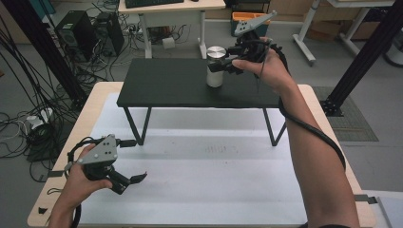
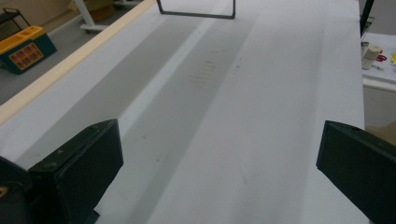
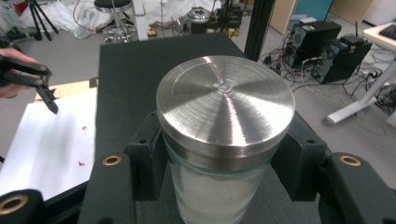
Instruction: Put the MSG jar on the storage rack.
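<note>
- A glass jar (image 1: 215, 66) with a brushed-metal lid (image 3: 226, 103) stands upright on a small black raised shelf (image 1: 166, 88), near its far right part, on a white-covered table (image 1: 199, 180).
- The jar's body is clear glass holding a white filling; the round silver lid is flat, wider than the glass beneath it, with fine circular brush marks and a small dot at its centre.
- The right gripper (image 1: 227, 64), held in the person's right hand (image 1: 263, 66), reaches in from the jar's right side; the right gripper view shows its two black jaws pressed against the glass on either side, just under the lid.
- The left gripper (image 1: 135, 160), in the left hand (image 1: 85, 183), sits low over the near left part of the white table cover, well apart from the jar; its jaws are spread wide with nothing between them.
- Beyond the table, grey floor, tangled cables and computer towers (image 1: 90, 31) are visible.
</note>
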Available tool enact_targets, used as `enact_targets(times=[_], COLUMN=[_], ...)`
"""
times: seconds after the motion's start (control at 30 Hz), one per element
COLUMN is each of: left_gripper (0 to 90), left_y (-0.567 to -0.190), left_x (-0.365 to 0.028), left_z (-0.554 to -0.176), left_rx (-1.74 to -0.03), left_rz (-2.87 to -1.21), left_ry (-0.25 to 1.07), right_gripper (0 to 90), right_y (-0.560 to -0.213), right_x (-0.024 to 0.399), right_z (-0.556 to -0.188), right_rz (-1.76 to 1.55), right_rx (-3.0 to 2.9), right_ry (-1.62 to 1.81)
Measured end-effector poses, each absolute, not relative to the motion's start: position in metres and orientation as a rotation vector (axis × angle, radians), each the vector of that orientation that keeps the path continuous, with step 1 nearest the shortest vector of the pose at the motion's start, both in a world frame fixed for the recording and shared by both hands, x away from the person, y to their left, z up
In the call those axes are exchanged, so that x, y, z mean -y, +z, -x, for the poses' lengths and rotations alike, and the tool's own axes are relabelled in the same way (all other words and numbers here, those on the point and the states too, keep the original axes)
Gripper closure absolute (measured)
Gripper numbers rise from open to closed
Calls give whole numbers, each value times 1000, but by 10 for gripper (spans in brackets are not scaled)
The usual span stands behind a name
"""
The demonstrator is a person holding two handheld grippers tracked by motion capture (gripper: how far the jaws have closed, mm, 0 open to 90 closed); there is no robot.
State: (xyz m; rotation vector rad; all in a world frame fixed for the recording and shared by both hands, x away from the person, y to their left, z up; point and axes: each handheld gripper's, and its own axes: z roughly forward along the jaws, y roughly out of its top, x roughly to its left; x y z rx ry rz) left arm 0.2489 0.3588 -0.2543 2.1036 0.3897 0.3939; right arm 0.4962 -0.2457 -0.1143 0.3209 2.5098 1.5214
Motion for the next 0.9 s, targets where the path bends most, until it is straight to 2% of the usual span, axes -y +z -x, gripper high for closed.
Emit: enact_targets(times=[0.2,0.23,0.27,0.3,0.43,0.5,0.63,0.73,0.8,0.87,0.9], left_gripper=[7,7,7,7,7,7,7,7,7,7,7], left_y=[-256,-255,-255,-255,-255,-255,-254,-254,-254,-253,-253], left_x=[-356,-355,-355,-355,-356,-356,-355,-355,-355,-353,-353], left_z=[-250,-250,-250,-250,-247,-247,-246,-245,-245,-245,-245], left_rx=[-387,-387,-387,-387,-386,-383,-378,-376,-373,-375,-375], left_rz=[-2105,-2106,-2106,-2109,-2101,-2098,-2098,-2091,-2091,-2094,-2094], left_ry=[388,387,387,388,394,393,399,404,402,399,399], right_gripper=[412,318,318,255,148,95,64,48,49,49,49], right_y=[-123,-123,-123,-122,-116,-114,-117,-138,-143,-169,-169], right_x=[251,251,251,251,272,287,309,334,338,352,352], right_z=[-500,-501,-501,-498,-479,-460,-424,-375,-366,-336,-336], right_rz=[-354,-366,-366,-399,-376,-360,-306,-274,-270,-281,-281], right_rx=[-2496,-2504,-2504,-2497,-2463,-2473,-2496,-2516,-2523,-2557,-2557], right_ry=[1575,1573,1573,1566,1572,1571,1544,1510,1501,1482,1482])
